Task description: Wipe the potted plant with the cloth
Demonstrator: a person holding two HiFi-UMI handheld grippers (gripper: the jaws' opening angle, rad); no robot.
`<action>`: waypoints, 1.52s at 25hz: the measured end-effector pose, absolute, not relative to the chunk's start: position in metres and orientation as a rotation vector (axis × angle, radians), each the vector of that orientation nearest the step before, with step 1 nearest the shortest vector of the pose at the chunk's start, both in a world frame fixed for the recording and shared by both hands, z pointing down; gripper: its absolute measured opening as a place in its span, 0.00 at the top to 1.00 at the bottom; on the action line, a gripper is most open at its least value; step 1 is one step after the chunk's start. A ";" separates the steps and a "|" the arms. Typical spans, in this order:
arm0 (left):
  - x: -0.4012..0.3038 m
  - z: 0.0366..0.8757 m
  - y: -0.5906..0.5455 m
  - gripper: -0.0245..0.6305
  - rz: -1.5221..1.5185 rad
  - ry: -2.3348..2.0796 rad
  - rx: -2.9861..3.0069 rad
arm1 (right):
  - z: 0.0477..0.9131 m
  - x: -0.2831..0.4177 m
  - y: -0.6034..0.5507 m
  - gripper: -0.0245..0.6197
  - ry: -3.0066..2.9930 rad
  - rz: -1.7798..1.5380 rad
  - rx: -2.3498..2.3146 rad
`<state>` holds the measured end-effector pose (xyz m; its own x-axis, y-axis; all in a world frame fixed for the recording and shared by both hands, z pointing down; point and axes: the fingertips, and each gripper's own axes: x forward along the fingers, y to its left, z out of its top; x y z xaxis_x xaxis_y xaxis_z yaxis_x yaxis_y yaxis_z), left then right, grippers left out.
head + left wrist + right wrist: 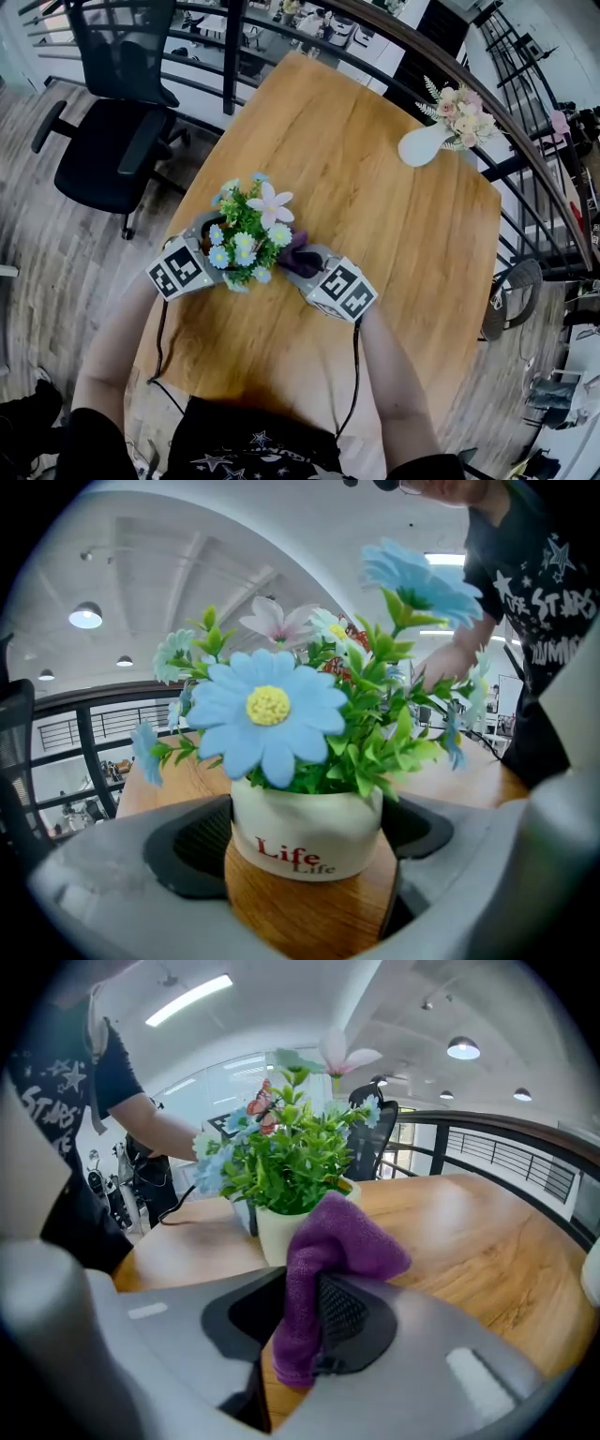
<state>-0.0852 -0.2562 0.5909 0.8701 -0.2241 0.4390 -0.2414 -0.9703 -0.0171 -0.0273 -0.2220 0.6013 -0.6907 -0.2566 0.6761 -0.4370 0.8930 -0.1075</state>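
The potted plant (246, 234), with blue, white and pink flowers in a white pot (305, 832) printed "Life", stands near the front of the wooden table (375, 206). My left gripper (305, 841) grips the pot from the left, a pad pressing on each side. My right gripper (300, 1312) is shut on a folded purple cloth (342, 1237). The cloth's top bulges out just in front of the pot (272, 1232) and the green leaves (286, 1171). In the head view the cloth (300, 255) lies against the plant's right side, ahead of the right gripper (314, 267).
A white vase of pink flowers (427, 142) is at the table's far right corner. A black office chair (117, 141) stands off the left edge. A dark curved railing (525, 141) runs behind the table. The person's arms reach in from the near edge.
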 end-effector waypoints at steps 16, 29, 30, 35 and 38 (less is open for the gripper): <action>-0.086 0.591 -0.256 0.17 0.721 -0.370 2.990 | 0.603 -0.060 -0.164 0.83 -2.365 0.325 0.359; -0.096 0.594 -0.255 0.16 0.713 -0.437 2.894 | 0.604 -0.059 -0.161 0.83 -2.396 0.369 0.403; -0.099 0.594 -0.255 0.16 0.702 -0.468 2.884 | 0.604 -0.057 -0.160 0.83 -2.400 0.374 0.412; -0.121 0.581 -0.253 0.16 0.584 -0.735 2.805 | 0.602 -0.042 -0.156 0.83 -2.399 0.391 0.452; -0.129 0.579 -0.241 0.16 0.519 -0.890 2.709 | 0.599 -0.032 -0.158 0.83 -2.399 0.417 0.510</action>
